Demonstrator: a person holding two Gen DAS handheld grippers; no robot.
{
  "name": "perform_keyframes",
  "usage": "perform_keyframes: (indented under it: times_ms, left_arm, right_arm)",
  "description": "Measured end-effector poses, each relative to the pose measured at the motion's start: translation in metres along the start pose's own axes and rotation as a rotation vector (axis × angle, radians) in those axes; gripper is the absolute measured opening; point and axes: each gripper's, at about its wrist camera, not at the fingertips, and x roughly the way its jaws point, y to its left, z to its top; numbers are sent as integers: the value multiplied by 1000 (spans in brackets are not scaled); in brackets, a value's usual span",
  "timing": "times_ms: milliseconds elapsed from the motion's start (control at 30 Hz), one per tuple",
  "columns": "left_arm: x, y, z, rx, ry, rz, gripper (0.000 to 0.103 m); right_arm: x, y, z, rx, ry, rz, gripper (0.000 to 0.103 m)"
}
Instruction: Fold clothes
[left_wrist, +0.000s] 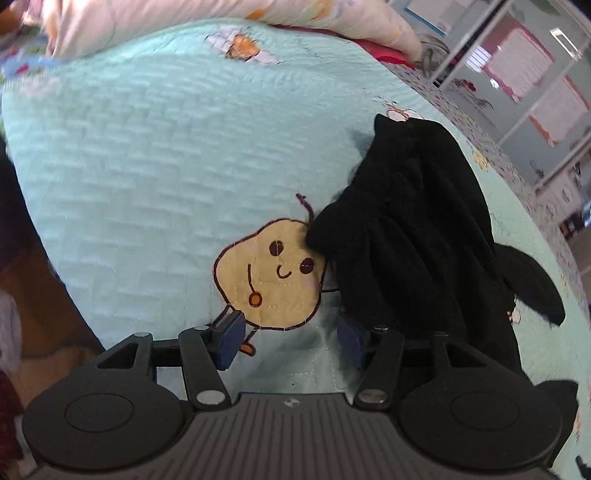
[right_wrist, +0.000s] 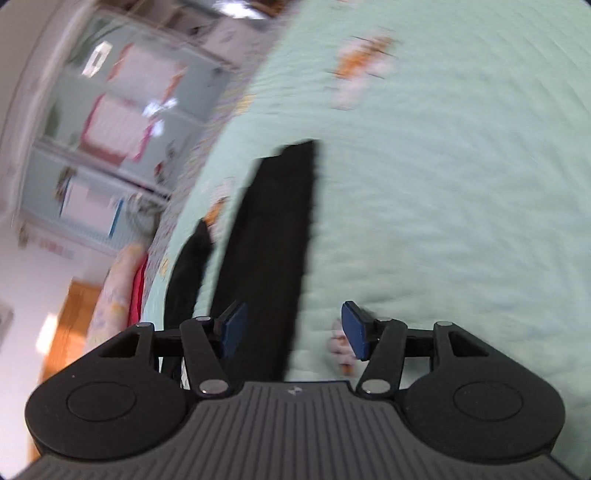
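A black garment (left_wrist: 413, 236) lies crumpled on the mint-green quilt (left_wrist: 147, 166), right of a yellow cartoon face patch (left_wrist: 269, 273). My left gripper (left_wrist: 291, 341) stands open just over the quilt; its right pad sits at the garment's near edge, and nothing is pinched. In the blurred right wrist view the same black garment (right_wrist: 273, 236) stretches away as a long strip on the quilt (right_wrist: 443, 184). My right gripper (right_wrist: 291, 330) is open above it; the cloth passes under the left pad, and the pads do not press on it.
A pale printed duvet (left_wrist: 229, 14) and something red (left_wrist: 388, 51) are piled at the bed's far end. White shelving with pink and white bins (left_wrist: 524, 74) stands beyond the bed edge. A wooden floor (right_wrist: 70, 325) shows beside the bed.
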Motion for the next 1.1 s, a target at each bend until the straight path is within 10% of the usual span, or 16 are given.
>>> perform_keyframes:
  times_ms: [300, 333, 433, 800, 933, 1033, 1100]
  left_arm:
    - [36, -45, 12, -49, 26, -43, 65]
    - [38, -50, 12, -50, 19, -33, 64]
    - [39, -52, 13, -76, 29, -105, 11]
    - [-59, -45, 27, -87, -209, -322, 2]
    - [-34, -48, 28, -97, -143, -233, 4]
    - [-23, -39, 10, -108, -92, -202, 5]
    - [-19, -30, 0, -112, -67, -195, 10]
  right_arm:
    - [64, 17, 23, 75, -26, 17, 66]
    - [70, 22, 23, 63, -31, 7, 51]
    - [79, 31, 22, 50, 0, -20, 2]
    - [-48, 114, 48, -17, -265, 168, 1]
    - [12, 174, 78, -119, -222, 82, 28]
    - [66, 175, 82, -106, -148, -116, 31]
    - [64, 150, 62, -67, -121, -98, 31]
